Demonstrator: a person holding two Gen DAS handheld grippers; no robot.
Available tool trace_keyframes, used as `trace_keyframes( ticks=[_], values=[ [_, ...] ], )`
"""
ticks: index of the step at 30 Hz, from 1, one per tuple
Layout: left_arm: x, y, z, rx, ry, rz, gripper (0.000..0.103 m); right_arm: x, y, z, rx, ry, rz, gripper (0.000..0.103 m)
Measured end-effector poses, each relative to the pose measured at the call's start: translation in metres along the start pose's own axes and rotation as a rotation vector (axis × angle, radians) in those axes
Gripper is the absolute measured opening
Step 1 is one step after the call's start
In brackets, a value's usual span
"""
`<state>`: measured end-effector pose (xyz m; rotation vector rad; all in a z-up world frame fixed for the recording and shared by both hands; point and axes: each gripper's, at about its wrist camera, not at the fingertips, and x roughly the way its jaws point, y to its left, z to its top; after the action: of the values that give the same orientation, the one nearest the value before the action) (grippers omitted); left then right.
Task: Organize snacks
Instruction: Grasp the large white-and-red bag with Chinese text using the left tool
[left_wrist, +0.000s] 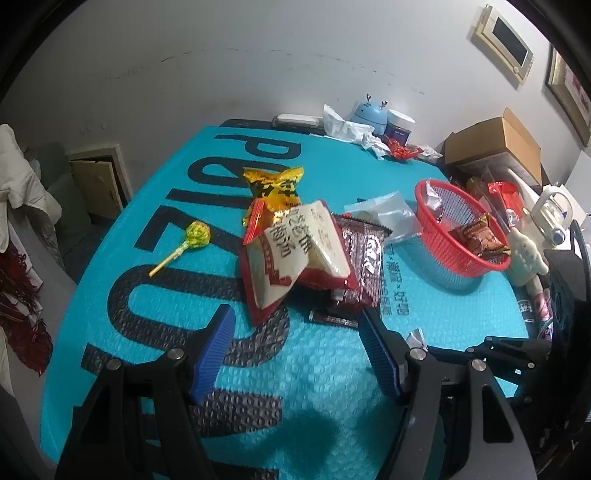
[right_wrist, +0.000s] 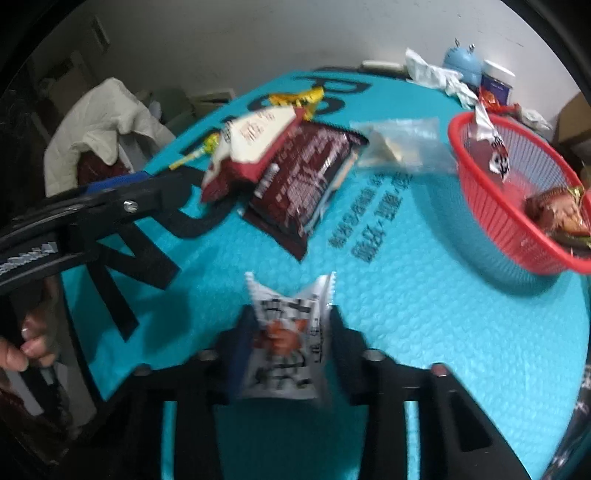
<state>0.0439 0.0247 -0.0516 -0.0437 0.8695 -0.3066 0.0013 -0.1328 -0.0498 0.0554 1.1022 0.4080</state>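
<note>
From my left wrist view, the lollipop (left_wrist: 192, 240) lies alone at nine o'clock on the teal mat (left_wrist: 325, 376), well apart from the rest. My left gripper (left_wrist: 295, 350) hangs empty with its jaws wide, just short of the snack pile (left_wrist: 310, 254) at centre: a white-and-red bag on a dark red packet (left_wrist: 364, 266), a yellow wrapper (left_wrist: 273, 184) behind. A clear bag (left_wrist: 388, 214) lies between the pile and the red basket (left_wrist: 443, 254) at three o'clock, which I judge holds only a few snacks. My right gripper (right_wrist: 286, 343) is clamped narrow on a small white packet (right_wrist: 288, 332) above the mat. Most sorting remains, I reckon.
</note>
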Motion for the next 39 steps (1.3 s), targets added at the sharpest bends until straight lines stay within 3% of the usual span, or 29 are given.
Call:
trace_keyframes(
  ticks=[13,21,24,28,36,39],
  values=[
    [0.021,-0.002,0.045,-0.005,-0.013,0.011,0.068,-0.017,-0.018,0.037,-0.014,-0.096,-0.063,0.030],
    [0.058,0.012,0.053,-0.058,0.068,0.018,0.068,-0.013,-0.023,0.053,-0.019,-0.112,-0.078,0.030],
    [0.069,0.017,0.049,-0.088,0.115,-0.031,0.068,-0.009,-0.025,0.053,-0.008,-0.099,-0.071,0.030],
    [0.078,0.017,0.044,-0.091,0.152,-0.028,0.087,-0.004,-0.029,0.052,0.012,-0.083,-0.061,0.030],
    [0.087,0.020,0.036,-0.115,0.179,-0.103,0.087,-0.003,-0.030,0.052,0.028,-0.073,-0.060,0.030],
    [0.085,0.020,0.033,-0.108,0.168,-0.125,0.076,-0.003,-0.029,0.050,0.030,-0.072,-0.054,0.030]
  ],
)
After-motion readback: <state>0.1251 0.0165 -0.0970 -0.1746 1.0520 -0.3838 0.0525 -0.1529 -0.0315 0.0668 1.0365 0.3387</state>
